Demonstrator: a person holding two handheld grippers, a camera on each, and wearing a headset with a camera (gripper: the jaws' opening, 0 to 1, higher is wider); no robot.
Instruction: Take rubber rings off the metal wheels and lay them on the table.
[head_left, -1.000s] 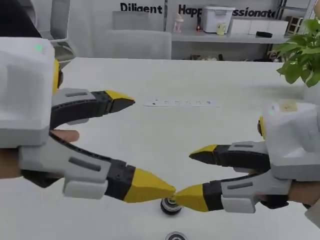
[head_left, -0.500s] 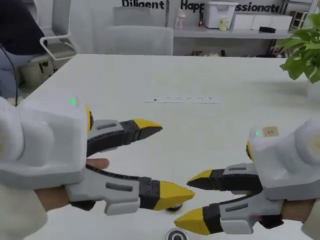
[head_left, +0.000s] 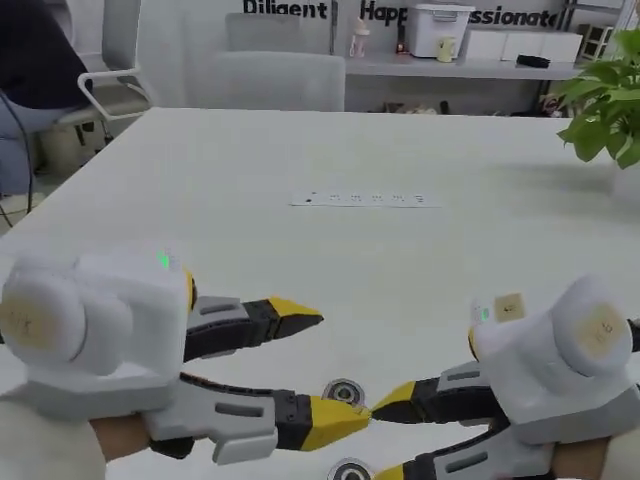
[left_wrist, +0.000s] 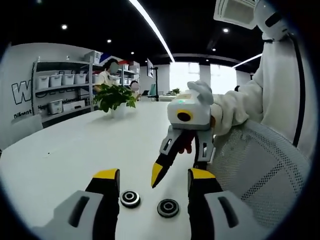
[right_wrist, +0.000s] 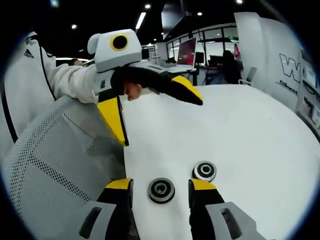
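Two small metal wheels with dark rubber rings lie near the table's front edge: the far wheel (head_left: 343, 392) (left_wrist: 130, 198) (right_wrist: 204, 170) and the near wheel (head_left: 350, 470) (left_wrist: 168, 207) (right_wrist: 161, 190). My left gripper (head_left: 330, 367) (left_wrist: 154, 175) comes in from the left, open, its jaws either side of both wheels in its own view. From the right comes my right gripper (head_left: 385, 436) (right_wrist: 160, 184), open, with the near wheel between its jaws. The left gripper's lower tip and the right gripper's upper tip nearly meet beside the far wheel. Neither holds anything.
A white power strip (head_left: 365, 200) lies mid-table. At the far right stands a green plant (head_left: 605, 95) (left_wrist: 114, 97). Behind me is a mesh chair (right_wrist: 55, 150) (left_wrist: 255, 160). Another chair (head_left: 280, 85) and shelves stand beyond the far edge of the white table (head_left: 300, 160).
Both grippers have drawn back toward the table's front edge and stay open. The right gripper has dropped lower, so its upper tip now meets the left gripper's lower tip.
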